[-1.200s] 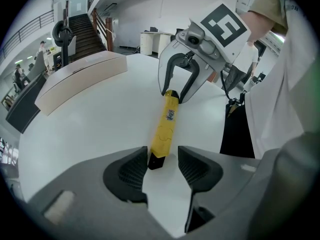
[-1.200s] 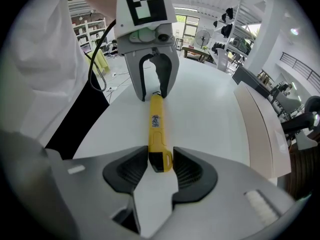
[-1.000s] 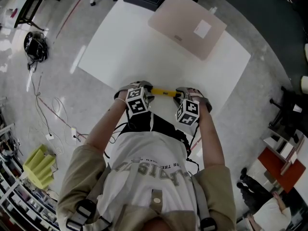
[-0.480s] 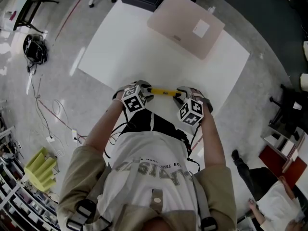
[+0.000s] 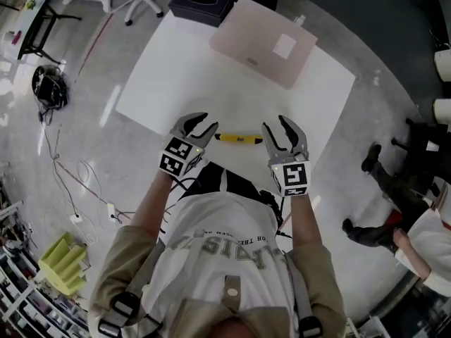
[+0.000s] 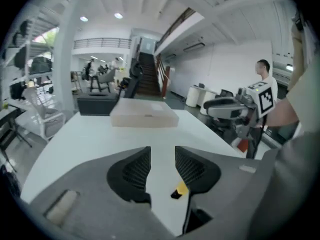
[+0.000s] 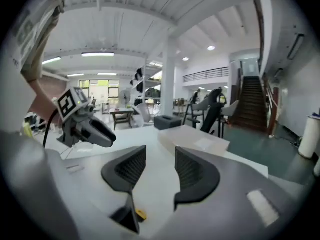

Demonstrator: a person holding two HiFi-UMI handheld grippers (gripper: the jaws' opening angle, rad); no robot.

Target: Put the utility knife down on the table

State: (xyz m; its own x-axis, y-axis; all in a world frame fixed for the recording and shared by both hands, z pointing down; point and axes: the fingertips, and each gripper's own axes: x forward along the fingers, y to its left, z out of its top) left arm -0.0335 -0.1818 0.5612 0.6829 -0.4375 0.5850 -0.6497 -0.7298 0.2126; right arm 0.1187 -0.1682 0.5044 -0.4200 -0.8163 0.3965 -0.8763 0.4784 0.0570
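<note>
The yellow utility knife point(image 5: 238, 139) lies flat on the white table point(image 5: 176, 76), near its front edge. My left gripper point(image 5: 200, 124) hovers above the knife's left end and my right gripper point(image 5: 280, 126) above its right end; neither touches it. The left jaws are closing and the right jaws are opening, with nothing between either pair. In the left gripper view the gripper point(image 6: 162, 158) is over the table, and one yellow knife end point(image 6: 181, 188) shows below the right jaw. The right gripper view shows its gripper point(image 7: 160, 160) and the knife's other end point(image 7: 140, 214) low in the picture.
A flat beige box point(image 5: 264, 43) and a black box point(image 5: 201, 0) sit at the table's far side. A person point(image 5: 423, 238) is on the floor at the right. Cables point(image 5: 74, 167) and a yellow-green object point(image 5: 60, 263) lie on the floor at the left.
Both grippers were down at the knife's two ends; they have now risen off it and tipped forward. The knife stays on the table between them.
</note>
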